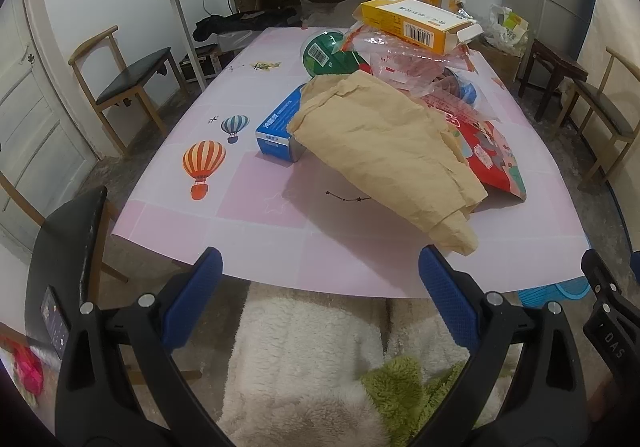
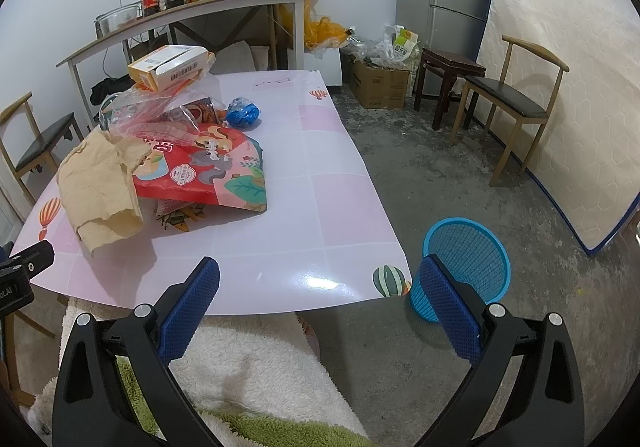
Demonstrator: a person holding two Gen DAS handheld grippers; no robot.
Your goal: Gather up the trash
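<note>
Both the left gripper [image 1: 320, 279] and the right gripper [image 2: 320, 287] hung wide apart and empty short of the table [image 1: 248, 255]. The trash lay piled mid-table; the bin [image 2: 466, 267] stood on the floor at its right corner. Nearest was the brown paper [image 1: 384, 151]: probably light, limp and crushable, best pinched at its loose near end.

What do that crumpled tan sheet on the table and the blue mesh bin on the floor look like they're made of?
The crumpled tan sheet looks like matte brown paper: sharp creases, a torn edge, no shine. The blue mesh bin appears to be moulded plastic: a uniform bright colour, with a regular lattice of holes you can see through.
</note>
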